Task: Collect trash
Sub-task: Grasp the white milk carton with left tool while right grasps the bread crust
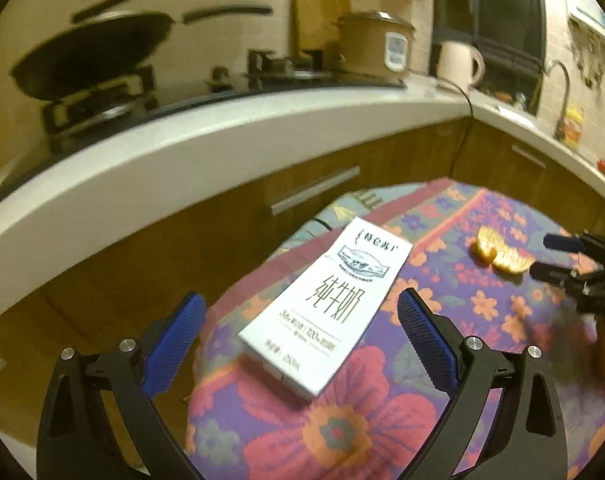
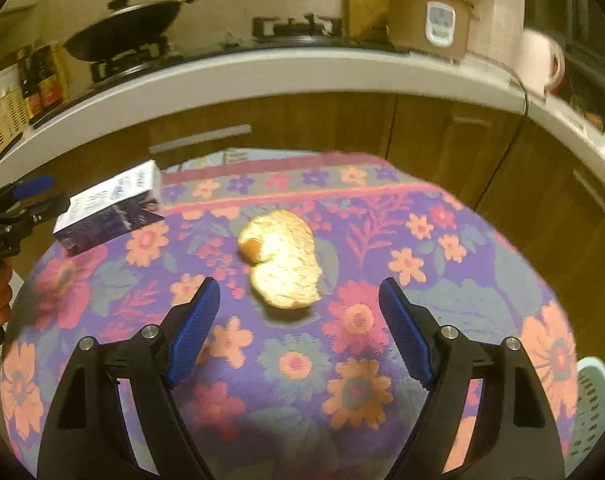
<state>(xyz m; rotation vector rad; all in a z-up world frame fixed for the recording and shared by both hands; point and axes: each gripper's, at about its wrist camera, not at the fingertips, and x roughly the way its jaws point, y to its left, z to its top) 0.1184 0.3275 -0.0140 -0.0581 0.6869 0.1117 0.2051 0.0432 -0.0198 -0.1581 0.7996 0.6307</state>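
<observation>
A white milk carton point(image 1: 326, 308) lies flat on the flowered tablecloth point(image 1: 482, 320), between and just beyond the open fingers of my left gripper point(image 1: 302, 304). It also shows in the right wrist view point(image 2: 110, 204) at the table's left edge. An orange peel point(image 2: 282, 260) lies inner side up on the cloth, just ahead of my open right gripper point(image 2: 298, 296). The peel also shows in the left wrist view point(image 1: 498, 252), with the right gripper point(image 1: 550, 256) open beside it. The left gripper point(image 2: 42, 192) shows open next to the carton.
A white kitchen counter point(image 2: 302, 72) with wooden cabinets curves behind the table. On it stand a wok point(image 2: 122, 32) on a stove, a rice cooker point(image 2: 430, 16) and a white kettle point(image 1: 458, 64). A pale green basket point(image 2: 590, 408) sits low at the right.
</observation>
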